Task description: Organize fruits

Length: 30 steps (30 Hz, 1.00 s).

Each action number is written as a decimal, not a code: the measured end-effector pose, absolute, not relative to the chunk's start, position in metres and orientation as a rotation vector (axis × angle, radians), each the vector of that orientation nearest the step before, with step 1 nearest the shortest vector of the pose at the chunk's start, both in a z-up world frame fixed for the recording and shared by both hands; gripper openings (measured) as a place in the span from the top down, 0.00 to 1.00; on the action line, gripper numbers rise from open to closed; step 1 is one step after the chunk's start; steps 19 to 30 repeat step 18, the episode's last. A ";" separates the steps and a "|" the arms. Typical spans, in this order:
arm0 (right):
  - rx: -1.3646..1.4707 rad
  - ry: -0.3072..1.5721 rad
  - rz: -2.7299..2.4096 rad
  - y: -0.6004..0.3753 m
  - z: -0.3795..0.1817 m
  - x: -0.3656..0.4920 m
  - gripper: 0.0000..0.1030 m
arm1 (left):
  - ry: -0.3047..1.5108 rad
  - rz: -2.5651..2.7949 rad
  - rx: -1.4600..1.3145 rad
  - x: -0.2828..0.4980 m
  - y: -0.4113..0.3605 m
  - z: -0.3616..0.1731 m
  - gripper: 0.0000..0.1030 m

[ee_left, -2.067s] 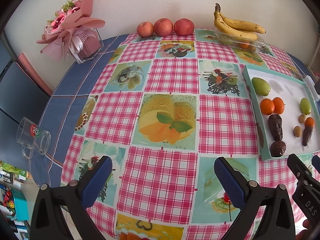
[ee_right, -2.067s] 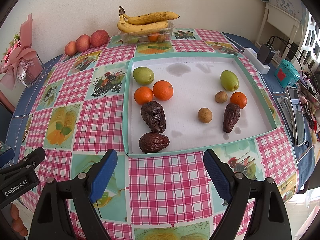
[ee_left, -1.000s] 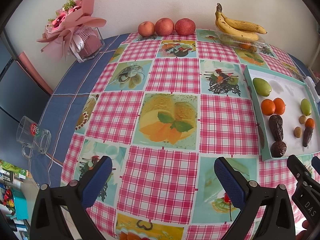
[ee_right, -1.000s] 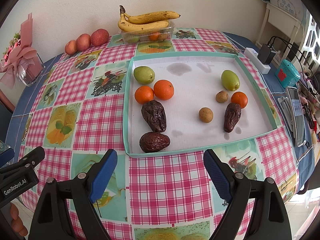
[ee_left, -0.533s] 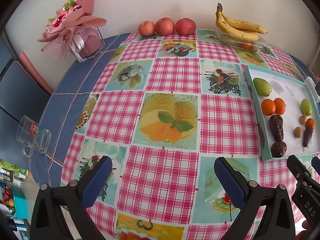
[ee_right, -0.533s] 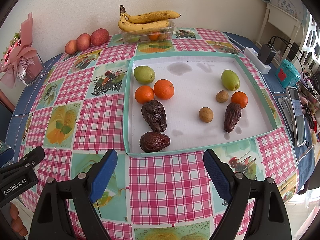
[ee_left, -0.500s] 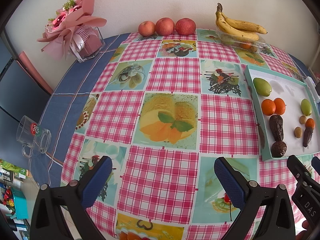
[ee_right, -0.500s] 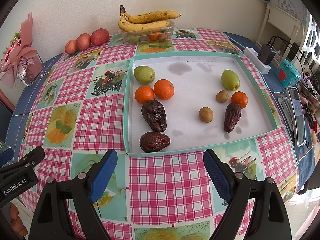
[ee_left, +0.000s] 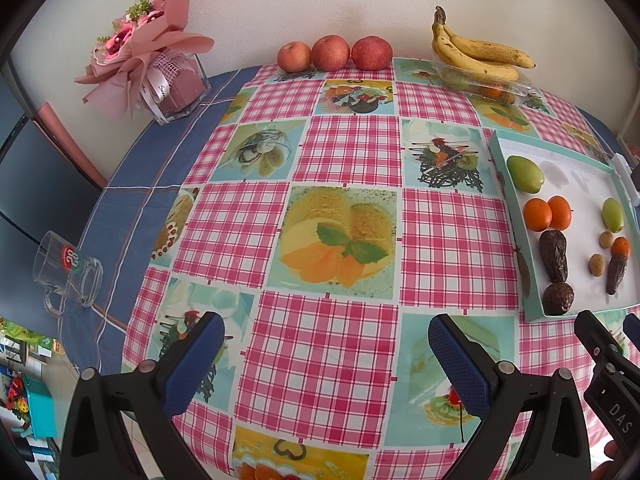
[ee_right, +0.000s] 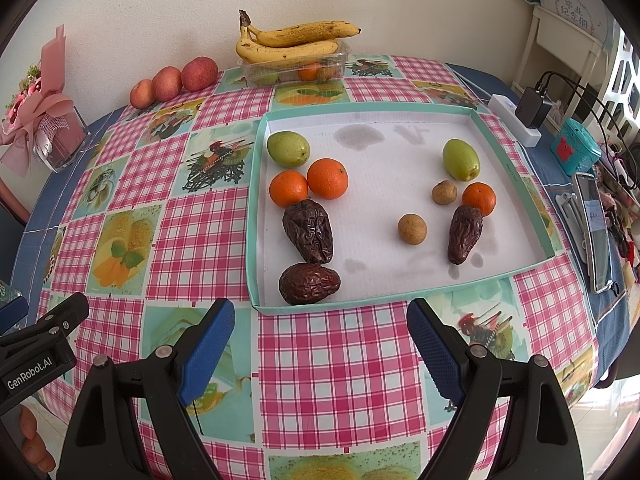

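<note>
Behind your table (ee_left: 132, 184) stands a plain cream wall (ee_right: 140, 8). At upper right of the right wrist view you have a white side stand (ee_right: 560, 44) and a bright white lattice (ee_right: 624, 92). Lower left of the left wrist view shows pale floor (ee_left: 60, 364).

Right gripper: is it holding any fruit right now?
No, the right gripper is open and empty above the tablecloth, short of the tray where the fruit lies.

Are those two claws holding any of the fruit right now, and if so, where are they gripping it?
Nothing is held. The left claw and the right claw are both open and empty above the tablecloth; the fruit lies untouched in the tray.
</note>
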State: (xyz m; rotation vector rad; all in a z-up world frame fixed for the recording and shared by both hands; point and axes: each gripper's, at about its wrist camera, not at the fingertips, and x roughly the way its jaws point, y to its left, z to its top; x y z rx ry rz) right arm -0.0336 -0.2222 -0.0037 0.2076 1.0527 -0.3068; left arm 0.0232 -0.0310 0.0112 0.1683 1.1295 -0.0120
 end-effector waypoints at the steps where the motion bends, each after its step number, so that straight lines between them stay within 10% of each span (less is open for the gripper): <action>1: 0.208 1.053 -0.307 -0.222 -0.004 -0.034 0.14 | 1.130 -0.010 0.169 0.023 -0.031 0.011 0.00; 30: 0.216 1.058 -0.321 -0.225 -0.004 -0.035 0.14 | 1.137 0.014 0.169 0.023 -0.028 0.011 0.00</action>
